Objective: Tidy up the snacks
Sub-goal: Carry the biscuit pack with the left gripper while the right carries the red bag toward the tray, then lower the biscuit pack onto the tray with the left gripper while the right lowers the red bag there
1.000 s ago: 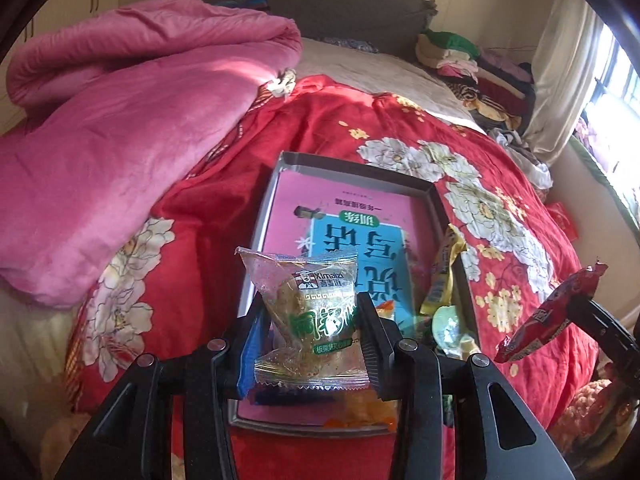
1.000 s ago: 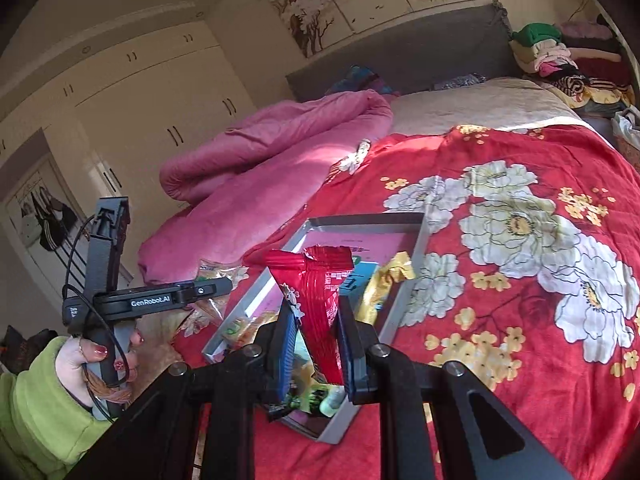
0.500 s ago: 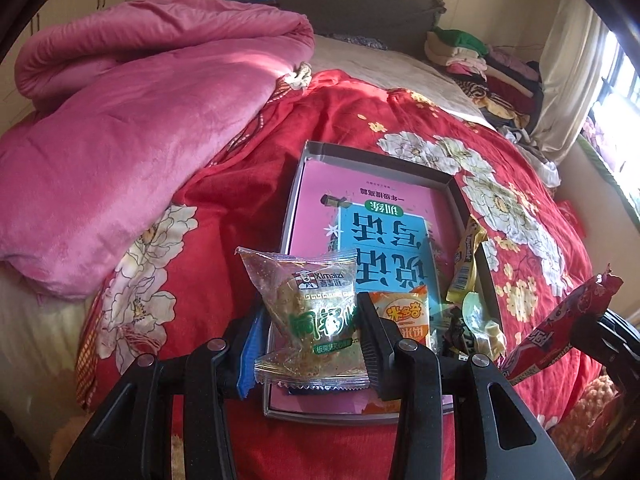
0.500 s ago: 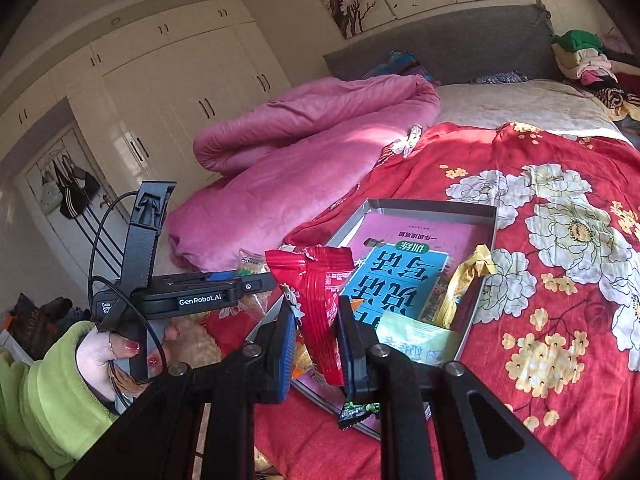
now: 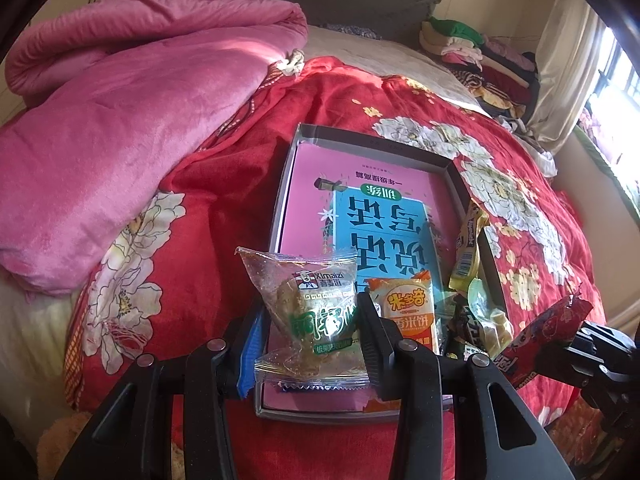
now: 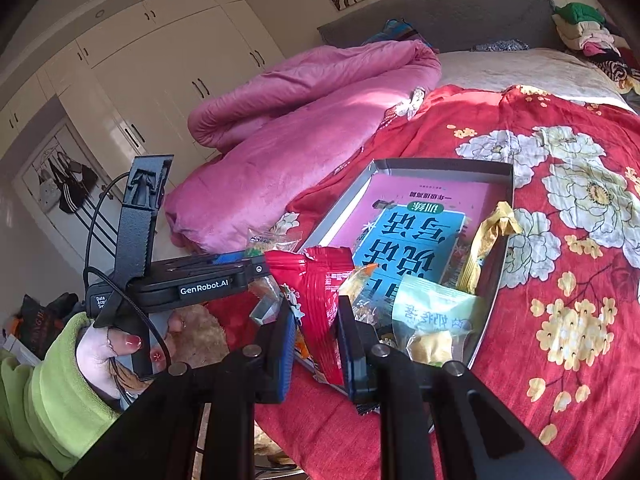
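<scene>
My left gripper (image 5: 310,320) is shut on a clear cake packet with green print (image 5: 314,312), held above the near left corner of a grey shallow box (image 5: 362,138) on the red floral bedspread. My right gripper (image 6: 316,320) is shut on a red snack packet (image 6: 316,284), also showing in the left wrist view (image 5: 544,332), held over the box's near edge. In the box (image 6: 440,166) lie a pink and blue book (image 5: 384,216), an orange rice-cracker packet (image 5: 408,308), a yellow packet (image 5: 468,248), and a pale green packet (image 6: 436,316).
A bunched pink quilt (image 5: 132,120) lies left of the box. Folded clothes (image 5: 480,56) are stacked at the bed's far right by a curtain. White wardrobes (image 6: 168,64) stand beyond the bed. The hand in a green sleeve (image 6: 60,368) holds the left gripper handle.
Both grippers have drawn back toward the near edge of the bed with their packets held. The box and its snacks now show fuller in both views.
</scene>
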Tool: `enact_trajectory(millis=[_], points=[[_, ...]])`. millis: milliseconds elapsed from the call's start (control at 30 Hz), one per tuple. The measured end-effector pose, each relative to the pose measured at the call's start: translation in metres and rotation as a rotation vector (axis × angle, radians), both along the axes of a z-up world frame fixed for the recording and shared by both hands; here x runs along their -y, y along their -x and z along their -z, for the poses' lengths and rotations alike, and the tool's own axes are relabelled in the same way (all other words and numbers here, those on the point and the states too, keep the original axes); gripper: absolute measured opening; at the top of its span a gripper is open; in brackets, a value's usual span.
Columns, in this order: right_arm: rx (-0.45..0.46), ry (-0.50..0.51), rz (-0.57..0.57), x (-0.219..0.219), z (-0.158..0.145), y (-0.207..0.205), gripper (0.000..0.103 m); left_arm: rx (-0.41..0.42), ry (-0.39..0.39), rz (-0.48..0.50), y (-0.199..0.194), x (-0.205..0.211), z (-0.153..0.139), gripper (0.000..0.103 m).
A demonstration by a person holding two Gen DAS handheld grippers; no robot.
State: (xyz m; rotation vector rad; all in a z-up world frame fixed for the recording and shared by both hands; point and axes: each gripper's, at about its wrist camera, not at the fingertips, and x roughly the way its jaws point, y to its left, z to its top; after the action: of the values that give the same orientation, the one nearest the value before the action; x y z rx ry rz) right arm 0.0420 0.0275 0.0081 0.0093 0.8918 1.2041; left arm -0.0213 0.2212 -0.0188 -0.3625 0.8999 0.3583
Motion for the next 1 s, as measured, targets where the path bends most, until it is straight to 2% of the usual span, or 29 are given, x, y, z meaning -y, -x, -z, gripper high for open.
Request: enact_trajectory(millis=[300, 533, 767, 1000], points=[[0.007, -0.020, -0.001, 0.004, -0.004, 0.004, 0.020, 0.037, 0.014, 0.005, 0.006, -0.004, -0.011, 0.044], [0.009, -0.049, 0.062, 0.027, -0.014, -0.006, 0.020, 0.041, 0.021, 0.019, 0.016, 0.000, -0.019, 0.044], [0.001, -0.060, 0.113, 0.045, -0.019, -0.015, 0.020, -0.006, 0.024, 0.063, 0.021, 0.017, -0.009, 0.044], [0.006, -0.045, 0.114, 0.045, -0.019, -0.013, 0.020, -0.050, 0.013, 0.096, 0.016, 0.027, 0.004, 0.044]])
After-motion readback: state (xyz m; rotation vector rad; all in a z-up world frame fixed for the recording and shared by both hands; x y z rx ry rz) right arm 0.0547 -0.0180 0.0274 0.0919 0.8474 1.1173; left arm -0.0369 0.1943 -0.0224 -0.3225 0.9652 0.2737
